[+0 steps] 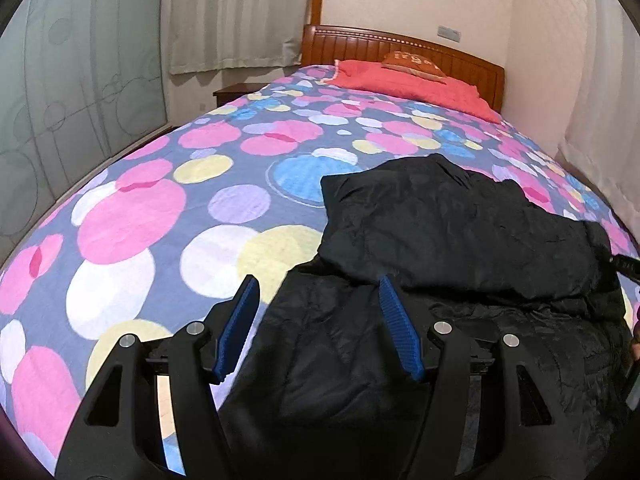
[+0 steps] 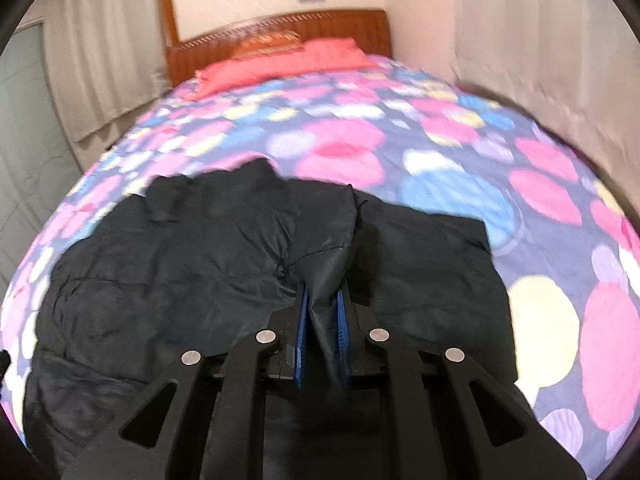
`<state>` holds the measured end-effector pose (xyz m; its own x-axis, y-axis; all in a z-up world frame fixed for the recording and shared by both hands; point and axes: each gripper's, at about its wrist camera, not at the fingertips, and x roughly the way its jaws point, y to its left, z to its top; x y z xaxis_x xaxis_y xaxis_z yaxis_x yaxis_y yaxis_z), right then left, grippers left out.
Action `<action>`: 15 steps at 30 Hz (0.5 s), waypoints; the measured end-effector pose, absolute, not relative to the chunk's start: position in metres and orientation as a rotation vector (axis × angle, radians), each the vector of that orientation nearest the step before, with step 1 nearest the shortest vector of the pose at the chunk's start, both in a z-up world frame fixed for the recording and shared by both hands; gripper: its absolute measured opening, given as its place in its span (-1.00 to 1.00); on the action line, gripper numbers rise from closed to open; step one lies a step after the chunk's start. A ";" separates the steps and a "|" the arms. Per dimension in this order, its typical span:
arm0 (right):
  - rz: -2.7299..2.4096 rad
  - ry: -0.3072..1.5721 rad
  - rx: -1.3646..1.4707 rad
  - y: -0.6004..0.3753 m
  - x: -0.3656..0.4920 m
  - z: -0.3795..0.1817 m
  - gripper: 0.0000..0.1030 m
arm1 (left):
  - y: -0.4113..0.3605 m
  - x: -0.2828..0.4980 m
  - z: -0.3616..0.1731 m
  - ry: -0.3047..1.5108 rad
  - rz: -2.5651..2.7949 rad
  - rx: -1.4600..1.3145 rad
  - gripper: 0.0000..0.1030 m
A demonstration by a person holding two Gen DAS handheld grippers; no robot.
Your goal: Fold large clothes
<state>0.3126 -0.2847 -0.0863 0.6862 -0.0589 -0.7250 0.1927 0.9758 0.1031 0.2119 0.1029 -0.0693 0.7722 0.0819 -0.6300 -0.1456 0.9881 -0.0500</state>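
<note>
- So we're in a bedroom, working on a big bed with a loud polka-dot cover, wooden headboard at the far end and a red pillow lying just in front of it.
- The black jacket is at the end of the bed farthest from the headboard, already partly doubled over, with one flap lying on top of the rest.
- Our left gripper hangs over the jacket's near left part with its blue pads spread wide, nothing between them. Can't tell if it's touching fabric, it looks just above it.
- Our right gripper is clamped on a pinched ridge of the jacket, with the cloth tenting up from between the pads.
- Handling-wise, it looks like a padded or quilted shell: soft, floppy, a bit slick and shiny, bulky but probably not heavy. We'd guess it slides on itself and puffs back up after a fold.
- Best bet is grabbing at a hem or edge where the layers are thin, not mid-panel, and taking enough fabric that the slippery shell doesn't pull out.
- The right view is blurry, so finer details are a guess.
</note>
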 end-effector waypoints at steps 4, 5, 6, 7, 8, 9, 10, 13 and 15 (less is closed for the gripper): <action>-0.117 0.873 0.220 -0.300 0.321 -0.112 -0.61 | 0.091 0.222 -0.074 0.691 0.106 -0.060 0.20; -0.115 0.872 0.216 -0.298 0.320 -0.112 -0.57 | 0.088 0.226 -0.075 0.698 0.101 -0.053 0.20; -0.119 0.874 0.207 -0.297 0.318 -0.110 -0.47 | 0.087 0.231 -0.076 0.703 0.096 -0.048 0.20; -0.133 0.871 0.201 -0.296 0.315 -0.105 -0.37 | 0.085 0.234 -0.076 0.706 0.094 -0.045 0.20; -0.147 0.859 0.198 -0.297 0.312 -0.101 -0.32 | 0.083 0.239 -0.076 0.709 0.091 -0.041 0.20; -0.169 0.831 0.190 -0.296 0.307 -0.092 -0.21 | 0.082 0.246 -0.076 0.712 0.087 -0.039 0.20; -0.189 0.793 0.177 -0.294 0.303 -0.083 -0.13 | 0.080 0.251 -0.075 0.712 0.085 -0.036 0.20; -0.147 0.743 0.151 -0.279 0.310 -0.066 -0.11 | 0.071 0.278 -0.071 0.705 0.073 -0.010 0.20; -0.090 0.760 0.158 -0.268 0.327 -0.067 -0.11 | 0.067 0.296 -0.070 0.696 0.073 -0.003 0.20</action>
<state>0.3269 -0.2677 -0.0672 0.7217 -0.0243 -0.6917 0.1382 0.9843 0.1097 0.2961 0.0669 -0.0698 0.7648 0.0660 -0.6409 -0.0681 0.9974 0.0214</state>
